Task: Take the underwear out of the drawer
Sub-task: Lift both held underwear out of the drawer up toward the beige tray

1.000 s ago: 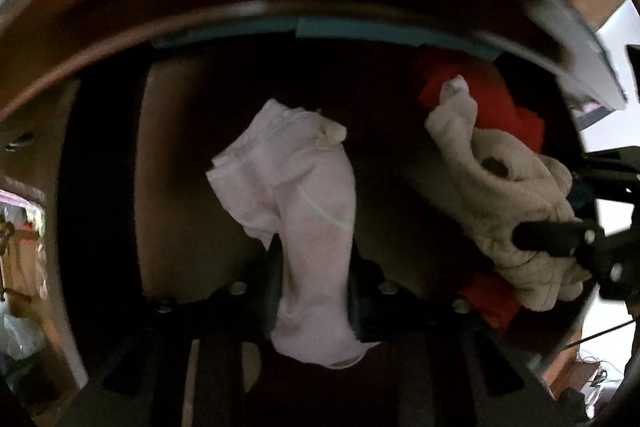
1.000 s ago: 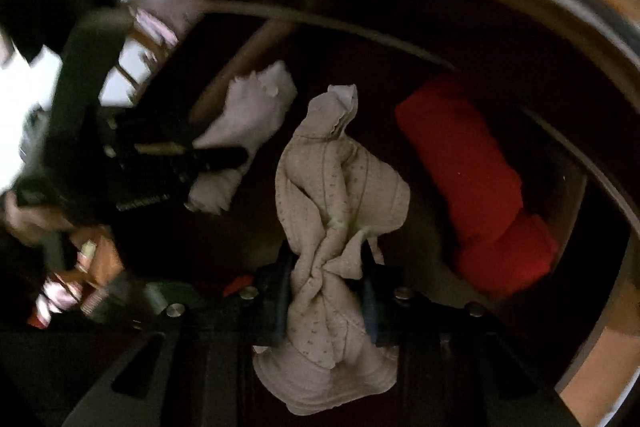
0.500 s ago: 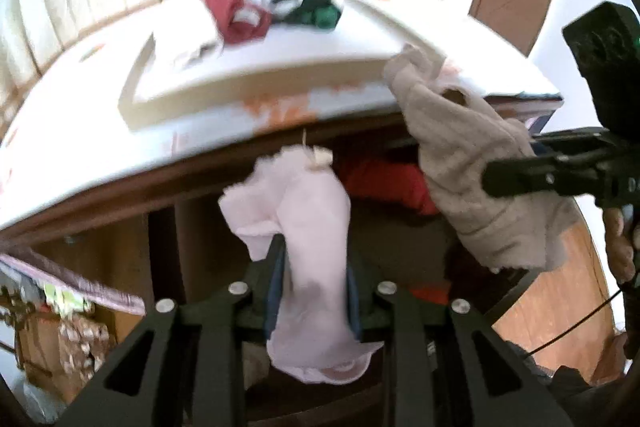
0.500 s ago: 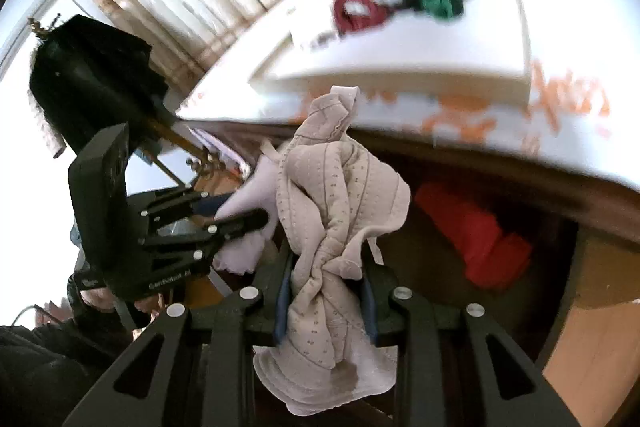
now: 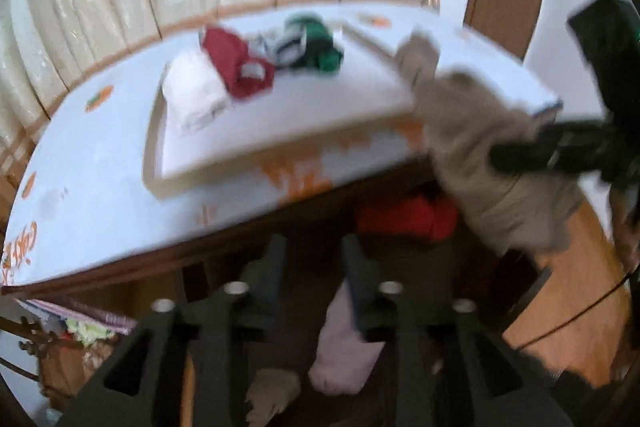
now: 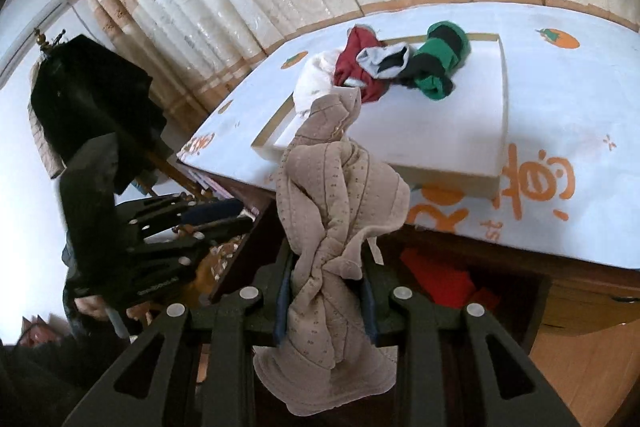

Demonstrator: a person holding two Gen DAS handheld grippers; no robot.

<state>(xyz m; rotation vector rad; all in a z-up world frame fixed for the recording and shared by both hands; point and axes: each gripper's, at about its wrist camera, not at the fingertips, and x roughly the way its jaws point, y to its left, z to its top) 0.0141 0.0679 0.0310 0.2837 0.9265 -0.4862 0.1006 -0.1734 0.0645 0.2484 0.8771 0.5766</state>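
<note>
My left gripper [image 5: 314,255] hovers over the open dark drawer [image 5: 400,251], its jaws opening. The pale pink underwear [image 5: 344,347] has slid low between the finger bases and hangs loose, no longer pinched. My right gripper [image 6: 326,267] is shut on a twisted beige dotted underwear [image 6: 340,203], held up in front of the table edge. The left wrist view shows that beige piece [image 5: 480,155] at right, in the right gripper [image 5: 520,157]. Red underwear [image 6: 440,275] lies in the drawer. The left gripper [image 6: 216,227] shows at left in the right wrist view.
A shallow white tray [image 6: 460,183] sits on the table's light blue cloth [image 6: 560,107], holding white, maroon, grey and green garments [image 6: 436,63]. Curtains hang behind. A black coat [image 6: 92,107] on a stand is at left. Wooden floor [image 5: 568,307] lies to the right.
Both grippers rose out of the drawer to the level of the table edge. The left jaws parted and the pink underwear slipped down from between the fingertips. The right still grips the beige piece.
</note>
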